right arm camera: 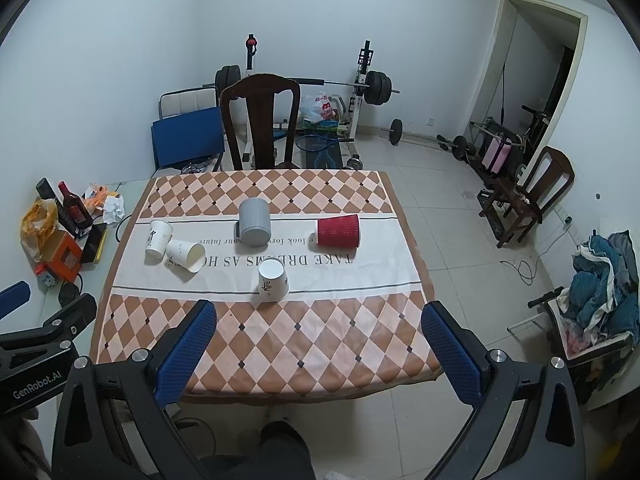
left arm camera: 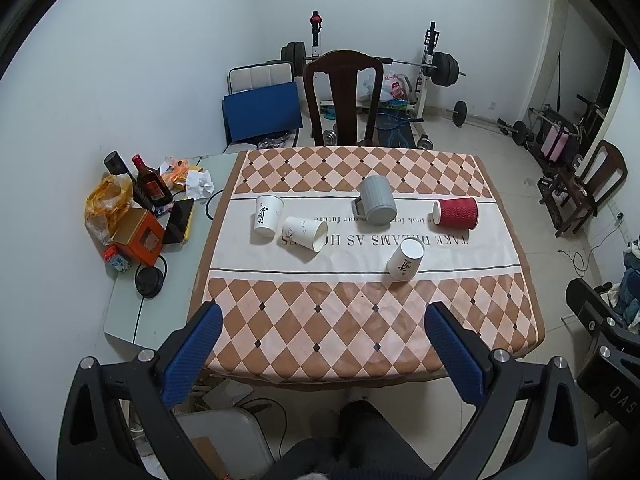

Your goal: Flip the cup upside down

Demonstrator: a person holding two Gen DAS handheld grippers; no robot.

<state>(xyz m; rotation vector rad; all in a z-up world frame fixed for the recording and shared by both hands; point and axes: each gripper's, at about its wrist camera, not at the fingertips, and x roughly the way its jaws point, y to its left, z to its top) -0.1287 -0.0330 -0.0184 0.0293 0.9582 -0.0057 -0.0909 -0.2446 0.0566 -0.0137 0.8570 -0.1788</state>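
Observation:
Several cups are on the checked tablecloth (left arm camera: 352, 328) (right arm camera: 280, 340). A white paper cup (left arm camera: 268, 216) (right arm camera: 158, 239) stands at the left. Beside it a second white cup (left arm camera: 305, 233) (right arm camera: 185, 254) lies on its side. A grey mug (left arm camera: 377, 201) (right arm camera: 254, 222) stands upside down in the middle. A red ribbed cup (left arm camera: 456, 212) (right arm camera: 338, 231) lies on its side at the right. A third white cup (left arm camera: 405, 259) (right arm camera: 273, 280) stands upside down nearest me. My left gripper (left arm camera: 323, 350) and right gripper (right arm camera: 318, 350) are both open and empty, held above the table's near edge.
A side table (left arm camera: 132, 320) at the left holds bottles (left arm camera: 152, 182), an orange box (left arm camera: 138, 236), a phone and crumpled paper. A wooden chair (left arm camera: 344, 96) stands behind the table. Weights and a bench are at the back; another chair (right arm camera: 532, 196) and a laundry pile (right arm camera: 600, 280) are at the right.

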